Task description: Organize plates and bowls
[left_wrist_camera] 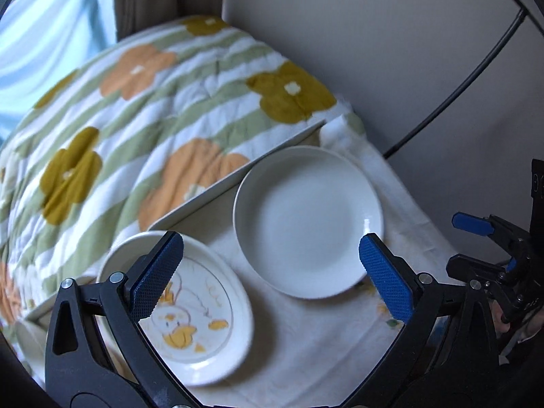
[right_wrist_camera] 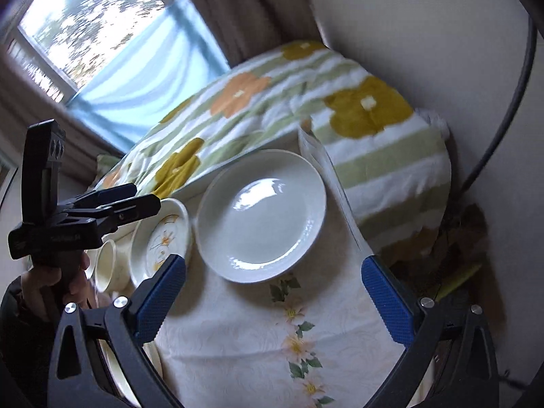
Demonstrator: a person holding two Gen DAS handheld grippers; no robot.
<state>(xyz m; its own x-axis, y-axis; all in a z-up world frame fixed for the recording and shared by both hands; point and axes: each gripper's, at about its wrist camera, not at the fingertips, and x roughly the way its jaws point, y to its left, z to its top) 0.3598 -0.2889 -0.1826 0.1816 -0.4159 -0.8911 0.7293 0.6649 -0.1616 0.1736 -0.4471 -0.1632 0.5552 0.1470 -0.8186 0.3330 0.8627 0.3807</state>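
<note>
Plates not yet stacked
Both tongs, left [left_wrist_camera: 270, 273] and right [right_wrist_camera: 273, 292], gape empty; the white plate [right_wrist_camera: 261, 216] lies alone, the patterned plate [left_wrist_camera: 195, 312] just beside it.

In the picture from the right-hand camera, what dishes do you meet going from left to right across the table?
Cup → small flower-patterned plate → large plain white plate.

A cloth-covered table [right_wrist_camera: 258, 340] bears a white plate [right_wrist_camera: 261, 217] beside a patterned plate [right_wrist_camera: 163, 234].
</note>
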